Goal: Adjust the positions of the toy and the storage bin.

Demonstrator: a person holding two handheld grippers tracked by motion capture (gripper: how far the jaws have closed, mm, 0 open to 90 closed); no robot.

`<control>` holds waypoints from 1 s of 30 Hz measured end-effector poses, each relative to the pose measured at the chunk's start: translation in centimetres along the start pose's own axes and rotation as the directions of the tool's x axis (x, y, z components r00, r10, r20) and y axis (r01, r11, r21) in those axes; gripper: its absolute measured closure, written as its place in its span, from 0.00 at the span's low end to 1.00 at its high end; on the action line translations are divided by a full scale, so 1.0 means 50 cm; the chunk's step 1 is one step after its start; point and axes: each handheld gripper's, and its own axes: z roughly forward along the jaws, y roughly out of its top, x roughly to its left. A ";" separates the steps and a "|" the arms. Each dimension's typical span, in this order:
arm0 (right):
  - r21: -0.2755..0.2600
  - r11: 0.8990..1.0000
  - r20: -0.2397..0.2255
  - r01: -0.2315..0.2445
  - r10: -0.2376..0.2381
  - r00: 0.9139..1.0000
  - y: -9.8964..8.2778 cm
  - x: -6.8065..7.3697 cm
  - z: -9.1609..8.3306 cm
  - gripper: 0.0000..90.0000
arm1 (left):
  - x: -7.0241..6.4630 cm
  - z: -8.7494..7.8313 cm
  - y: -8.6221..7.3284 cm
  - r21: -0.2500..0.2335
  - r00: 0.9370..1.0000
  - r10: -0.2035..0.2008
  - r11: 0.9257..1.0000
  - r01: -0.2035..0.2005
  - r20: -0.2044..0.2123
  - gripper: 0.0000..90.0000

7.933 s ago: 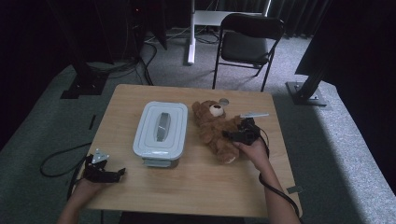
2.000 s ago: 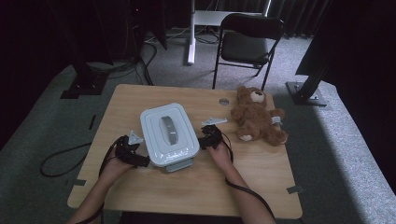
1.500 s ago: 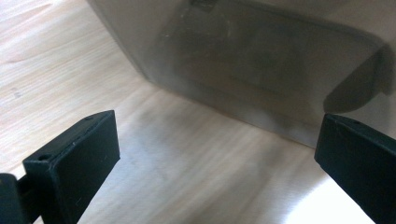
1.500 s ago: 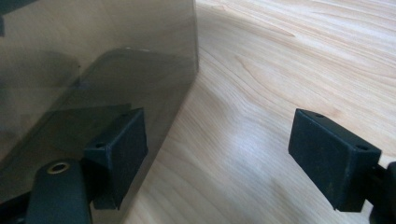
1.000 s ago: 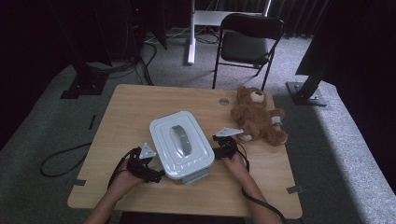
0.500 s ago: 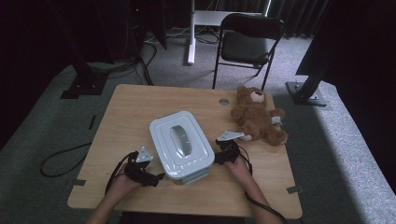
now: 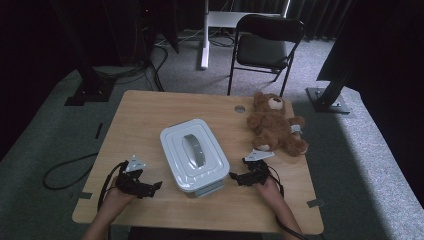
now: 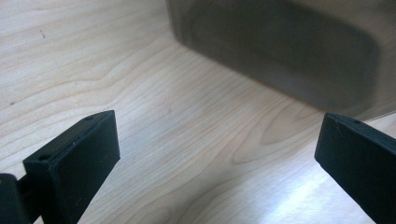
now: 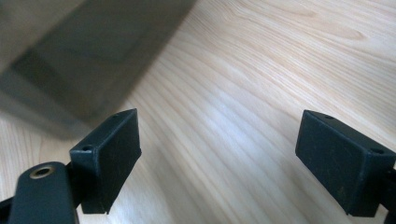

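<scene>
Both claws are seen spread wide and empty on the desk (image 7: pixel 150 110), the lidded white storage box (image 7: pixel 194 154) flanked by left claw (image 7: pixel 156 186) and right claw (image 7: pixel 235 177); its near wall is blurred and cut off in both gripper views.

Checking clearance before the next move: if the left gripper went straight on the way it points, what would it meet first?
Probably the side wall of the lidded box; the left gripper is open, with bare table between.

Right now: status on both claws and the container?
Left claw open, just off the white lidded container. Right claw just opened, nothing between its jaws. Container lid on. Teddy bear apart, not in the way.
</scene>
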 end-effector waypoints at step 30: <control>0.018 0.992 0.149 -0.123 0.119 0.982 -0.096 -0.065 -0.098 0.15 | -0.101 -0.064 0.156 -0.172 0.983 0.158 0.975 -0.141 0.090 0.01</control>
